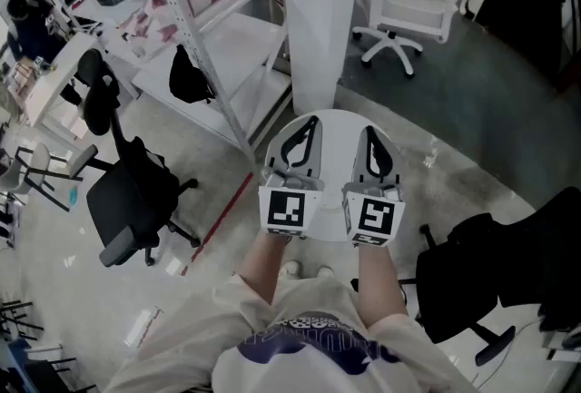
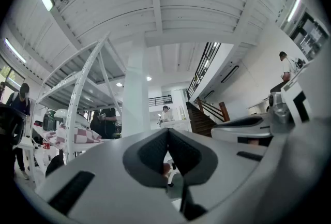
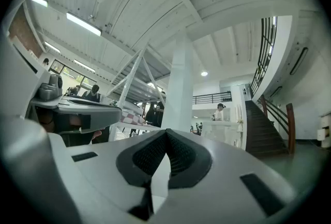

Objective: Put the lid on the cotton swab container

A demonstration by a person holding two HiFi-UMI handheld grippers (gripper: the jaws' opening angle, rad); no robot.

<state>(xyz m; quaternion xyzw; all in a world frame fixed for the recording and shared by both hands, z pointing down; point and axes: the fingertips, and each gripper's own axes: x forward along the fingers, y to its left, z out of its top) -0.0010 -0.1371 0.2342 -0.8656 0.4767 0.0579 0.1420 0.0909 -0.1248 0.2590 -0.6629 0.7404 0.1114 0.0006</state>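
Neither a cotton swab container nor a lid shows in any view. In the head view the person holds both grippers side by side at waist height, above a small round white table (image 1: 337, 124). My left gripper (image 1: 310, 121) is shut with nothing in it, and my right gripper (image 1: 369, 132) is shut and empty too. In the left gripper view the left gripper's (image 2: 167, 133) dark pads meet at the tip, pointing out into the hall. The right gripper view shows the right gripper (image 3: 166, 133) closed the same way. Each gripper view catches the other gripper at its edge.
A white pillar (image 1: 317, 19) rises just beyond the round table. A white shelving rack (image 1: 213, 37) stands at the left. Black office chairs sit at the left (image 1: 127, 201) and right (image 1: 481, 282), and a white chair (image 1: 404, 1) at the far right. People stand far off by a counter.
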